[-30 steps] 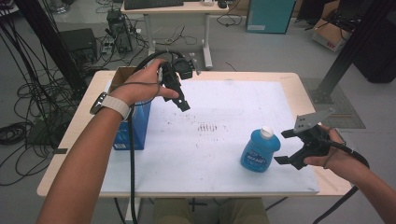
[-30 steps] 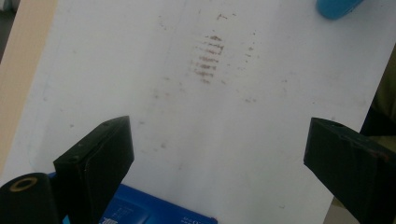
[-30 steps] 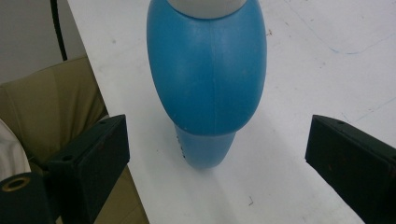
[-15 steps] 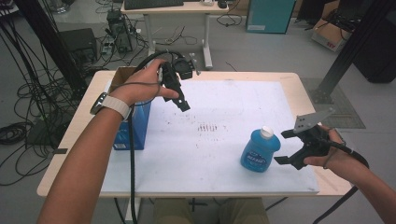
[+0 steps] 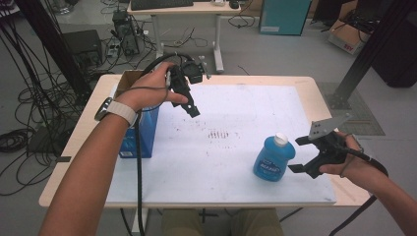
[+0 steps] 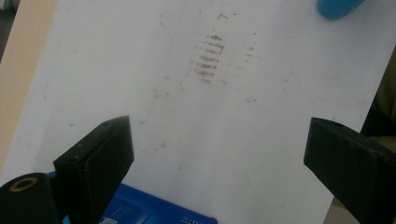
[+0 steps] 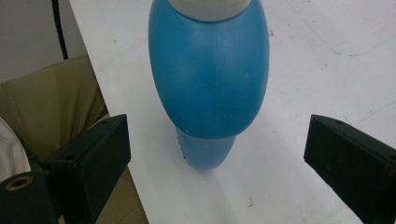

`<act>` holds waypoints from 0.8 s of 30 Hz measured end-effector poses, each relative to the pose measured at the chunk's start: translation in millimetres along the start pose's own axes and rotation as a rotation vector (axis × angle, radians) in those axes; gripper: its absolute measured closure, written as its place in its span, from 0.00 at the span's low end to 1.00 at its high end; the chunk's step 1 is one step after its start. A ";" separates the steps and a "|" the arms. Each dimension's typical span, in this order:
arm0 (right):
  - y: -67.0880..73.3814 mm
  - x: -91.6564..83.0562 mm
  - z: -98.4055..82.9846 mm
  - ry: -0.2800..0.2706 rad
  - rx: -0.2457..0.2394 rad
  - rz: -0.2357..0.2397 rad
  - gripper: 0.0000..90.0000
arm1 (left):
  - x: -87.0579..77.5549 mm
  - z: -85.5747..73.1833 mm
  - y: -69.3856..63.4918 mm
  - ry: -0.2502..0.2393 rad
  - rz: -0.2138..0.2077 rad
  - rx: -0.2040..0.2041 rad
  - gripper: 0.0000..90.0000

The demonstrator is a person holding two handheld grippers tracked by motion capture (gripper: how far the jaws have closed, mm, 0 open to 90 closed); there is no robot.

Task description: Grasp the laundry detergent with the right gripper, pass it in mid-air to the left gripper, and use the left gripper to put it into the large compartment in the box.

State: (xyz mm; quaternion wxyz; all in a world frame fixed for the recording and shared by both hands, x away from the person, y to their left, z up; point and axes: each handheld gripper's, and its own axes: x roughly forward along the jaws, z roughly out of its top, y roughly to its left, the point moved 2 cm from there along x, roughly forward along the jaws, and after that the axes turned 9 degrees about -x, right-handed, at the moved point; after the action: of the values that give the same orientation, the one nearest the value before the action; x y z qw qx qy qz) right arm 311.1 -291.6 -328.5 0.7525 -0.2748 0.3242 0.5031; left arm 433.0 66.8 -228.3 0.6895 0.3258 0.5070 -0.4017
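1. Right claw (image 5: 301,154) released, jaws spread wide, held low near the tabletop's right edge toward the near right corner, just beside the blue bottle (image 5: 274,158) but apart from it.
2. In the right claw view, right claw (image 7: 217,158) aimed at the blue bottle (image 7: 208,79), the bottle standing in the gap ahead of the two black jaws, touching neither.
3. Blue bottle upright on the white sheet (image 5: 236,147), white cap on top, toward the near right part of the tabletop (image 5: 314,88).
4. Left claw (image 5: 191,107) raised above the far left part of the tabletop, pointing down at the sheet; in the left claw view, left claw (image 6: 217,158) released, jaws wide apart, nothing between them.
5. Brown smudges (image 6: 208,58) on the white sheet near its middle.
6. Blue box (image 5: 140,135) at the tabletop's left edge, under the left wrist, which wears a watch (image 5: 115,109).
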 end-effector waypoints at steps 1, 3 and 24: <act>0.0 0.2 -0.1 0.001 0.001 0.001 0.08 | -0.3 -0.2 0.0 0.004 0.000 0.000 0.10; 0.1 0.3 -0.2 0.002 0.002 0.001 0.08 | -0.3 -0.3 -0.2 0.004 -0.002 -0.001 0.10; 0.6 1.4 0.1 0.000 -0.003 0.002 0.08 | 0.5 -1.7 -0.2 -0.003 0.001 -0.014 0.10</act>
State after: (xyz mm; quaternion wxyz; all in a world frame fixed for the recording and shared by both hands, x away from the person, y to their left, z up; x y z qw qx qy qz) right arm 311.0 -290.5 -329.6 0.7515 -0.2756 0.3239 0.5044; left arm 432.2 68.1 -229.2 0.6927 0.3205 0.5089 -0.3981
